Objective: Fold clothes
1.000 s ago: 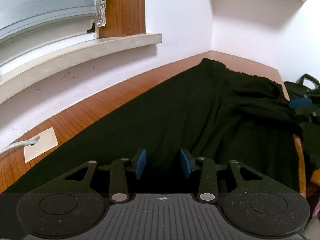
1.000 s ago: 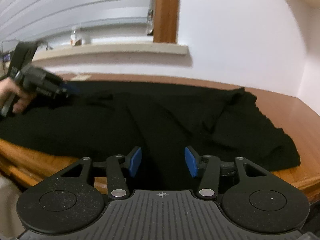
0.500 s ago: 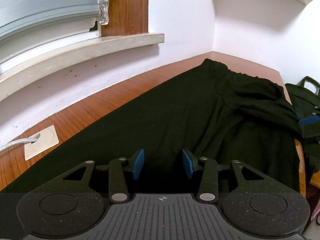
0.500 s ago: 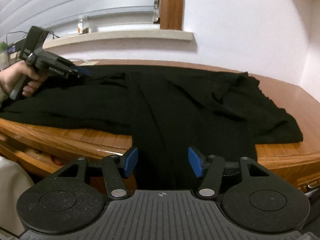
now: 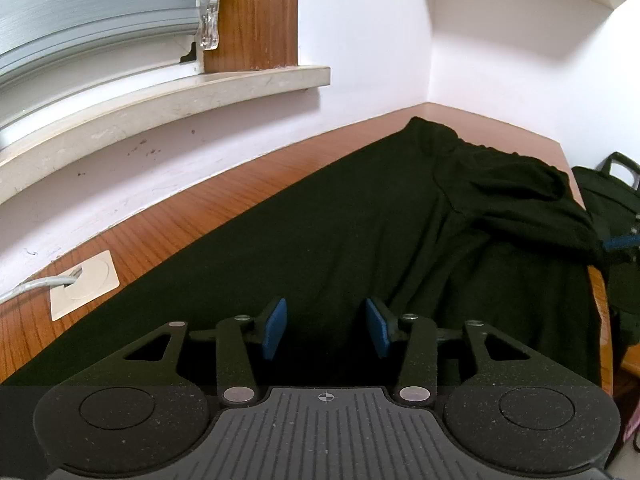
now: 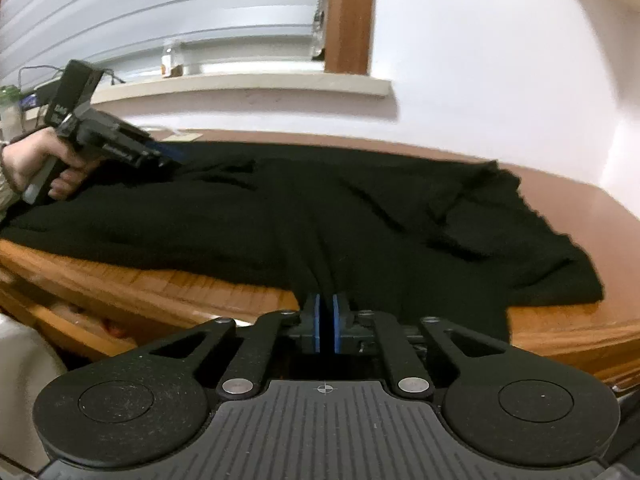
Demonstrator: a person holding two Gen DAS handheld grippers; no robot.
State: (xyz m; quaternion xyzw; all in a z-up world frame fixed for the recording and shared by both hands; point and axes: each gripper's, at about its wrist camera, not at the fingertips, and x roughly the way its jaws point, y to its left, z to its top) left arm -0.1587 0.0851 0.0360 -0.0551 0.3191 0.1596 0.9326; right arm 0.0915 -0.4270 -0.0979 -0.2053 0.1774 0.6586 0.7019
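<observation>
A black garment lies spread over the wooden table, with its right part bunched in folds. My left gripper hovers low over the garment's left part, open, with its blue pads apart and nothing pinched between them. In the right wrist view the garment hangs over the table's front edge. My right gripper is shut on that hanging edge, dark cloth showing between the pads. The left gripper shows there at the far left, held by a hand.
A window sill and white wall run behind the table. A white cable plate sits on the wood at the left. A black bag stands past the table's right end. An open drawer shows below the front edge.
The right gripper drew back to the table's front edge and its jaws closed on the garment's hanging edge. The left gripper stayed in place, its jaws slightly wider.
</observation>
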